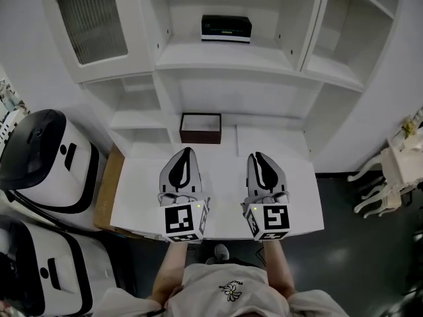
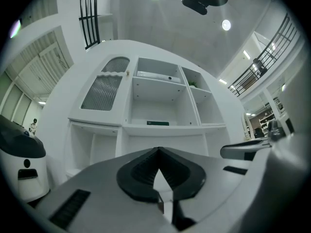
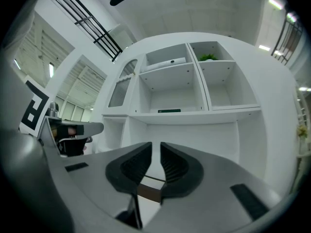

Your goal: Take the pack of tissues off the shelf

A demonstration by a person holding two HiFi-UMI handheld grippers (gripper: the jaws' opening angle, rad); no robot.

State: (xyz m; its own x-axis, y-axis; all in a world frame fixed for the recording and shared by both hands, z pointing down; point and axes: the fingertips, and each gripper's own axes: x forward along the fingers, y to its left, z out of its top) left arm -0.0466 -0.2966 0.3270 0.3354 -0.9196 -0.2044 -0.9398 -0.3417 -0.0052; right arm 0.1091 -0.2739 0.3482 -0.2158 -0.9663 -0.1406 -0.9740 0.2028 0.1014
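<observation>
A tall white shelf unit [image 1: 231,65] stands behind a white counter [image 1: 225,197]. Over the counter two grey hand-held grippers with black ribbed pads point side by side at the shelves. The left hand-held gripper [image 1: 188,150] has its jaws closed tip to tip, with nothing between them. The right hand-held gripper [image 1: 255,154] has its jaws drawn in to a thin slit and is also empty. Neither touches anything. A flat, dark green-and-black pack of tissues [image 1: 226,28] lies on the middle shelf, well apart from both. A small brown open box [image 1: 200,128] sits at the counter's back edge, just ahead of the left jaws.
</observation>
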